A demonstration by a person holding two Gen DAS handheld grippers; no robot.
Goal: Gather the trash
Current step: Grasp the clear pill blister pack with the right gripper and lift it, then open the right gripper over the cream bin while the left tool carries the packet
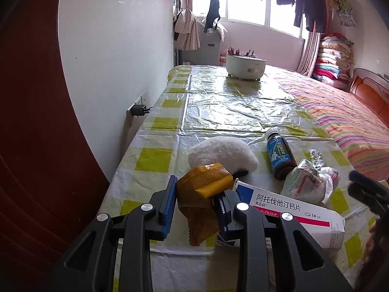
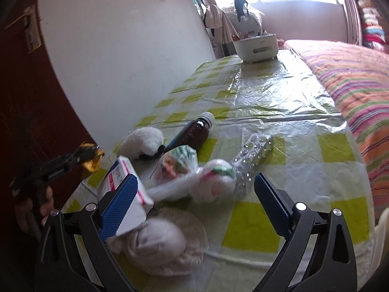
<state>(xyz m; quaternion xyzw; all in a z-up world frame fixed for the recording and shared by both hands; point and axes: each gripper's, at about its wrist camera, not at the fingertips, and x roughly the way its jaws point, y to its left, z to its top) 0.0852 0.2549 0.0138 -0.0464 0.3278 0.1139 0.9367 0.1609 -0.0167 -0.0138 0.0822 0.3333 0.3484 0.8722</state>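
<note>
Left hand-held gripper [image 1: 197, 202] clamps yellow wrapper [image 1: 203, 182]; right one [image 2: 194, 194] gapes; box [image 1: 291, 209] reads "阿托伐他汀钙片".

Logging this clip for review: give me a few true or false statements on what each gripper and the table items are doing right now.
1. The left gripper is shut on the yellow wrapper. True.
2. The right gripper holds the foil blister pack. False: its jaws are wide open and hold nothing.
3. The brown medicine bottle stands upright. False: it lies on its side on the table.
4. The white pot sits at the table's far end. True.
5. The medicine box lies inside the pot. False: it lies on the table near the grippers.
</note>
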